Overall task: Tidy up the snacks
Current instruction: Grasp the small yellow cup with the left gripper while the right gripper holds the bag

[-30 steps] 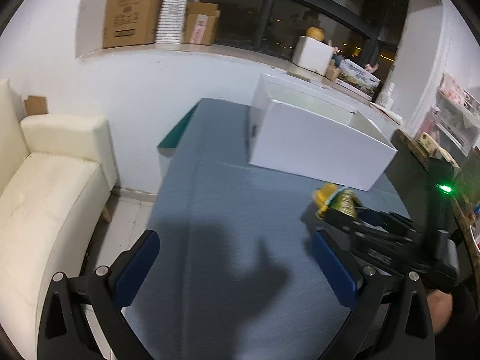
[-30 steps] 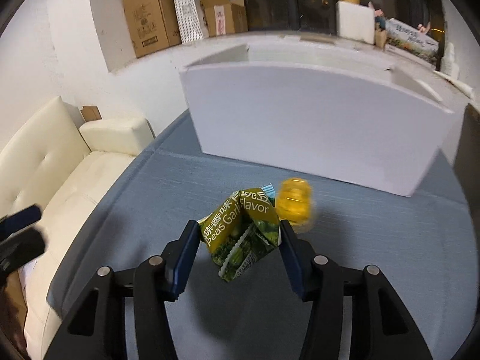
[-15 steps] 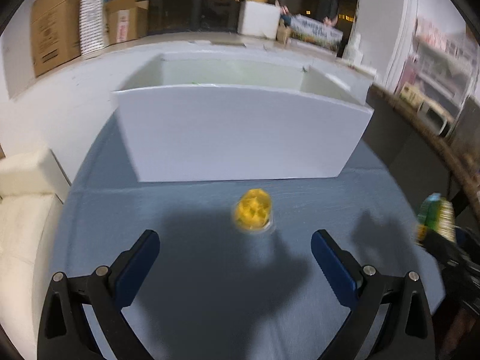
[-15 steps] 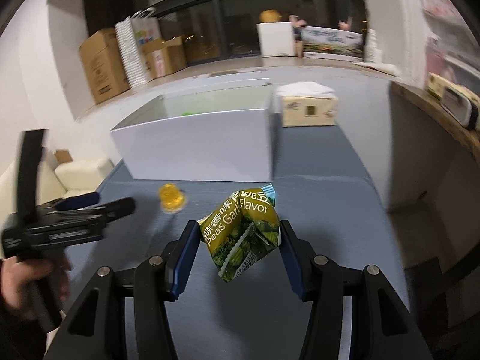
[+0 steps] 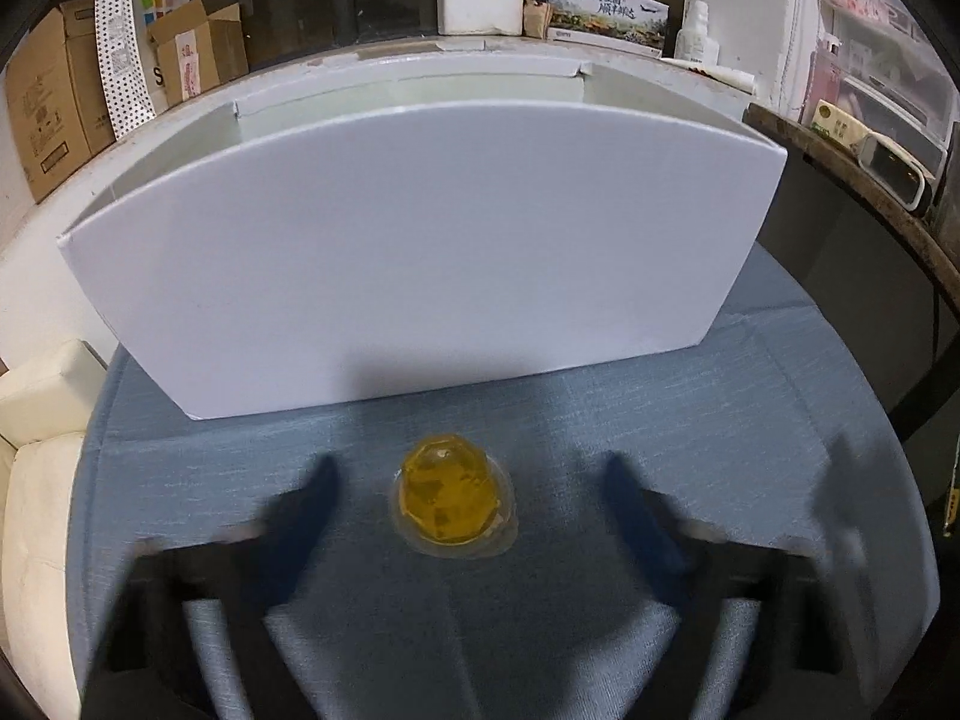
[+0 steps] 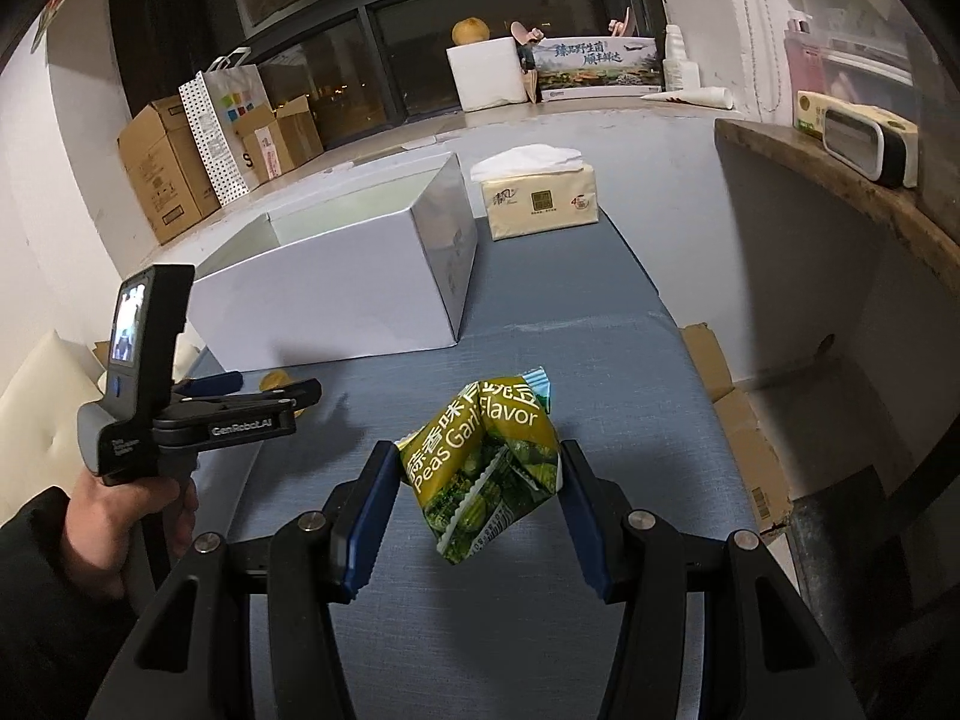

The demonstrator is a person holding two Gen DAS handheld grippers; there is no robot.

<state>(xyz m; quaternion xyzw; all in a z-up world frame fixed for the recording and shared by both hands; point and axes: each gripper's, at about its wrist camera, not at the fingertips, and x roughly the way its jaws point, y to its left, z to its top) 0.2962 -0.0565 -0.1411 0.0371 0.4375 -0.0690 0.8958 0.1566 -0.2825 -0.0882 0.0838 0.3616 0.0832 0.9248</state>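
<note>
A yellow jelly cup (image 5: pixel 450 495) sits on the blue tablecloth (image 5: pixel 720 420) just in front of the white open box (image 5: pixel 420 228). My left gripper (image 5: pixel 468 474) points down at it, its blurred jaws closing with the cup between them; a gap still shows on both sides. In the right wrist view the left gripper (image 6: pixel 270 387), held by a hand, straddles the cup (image 6: pixel 273 380) near the box (image 6: pixel 336 294). My right gripper (image 6: pixel 477 456) is shut on a crumpled green pea packet (image 6: pixel 486 462), held above the cloth.
A tissue pack (image 6: pixel 540 198) lies behind the box's right end. Cardboard boxes (image 6: pixel 162 174) and a paper bag line the window ledge. A cream sofa (image 5: pixel 36 450) stands left of the table, a wooden shelf (image 6: pixel 840 192) to the right.
The left gripper swung from the sofa side to face the box, came close over the jelly cup, and its jaws narrowed. The right gripper carried the pea packet rightwards, away from the cup.
</note>
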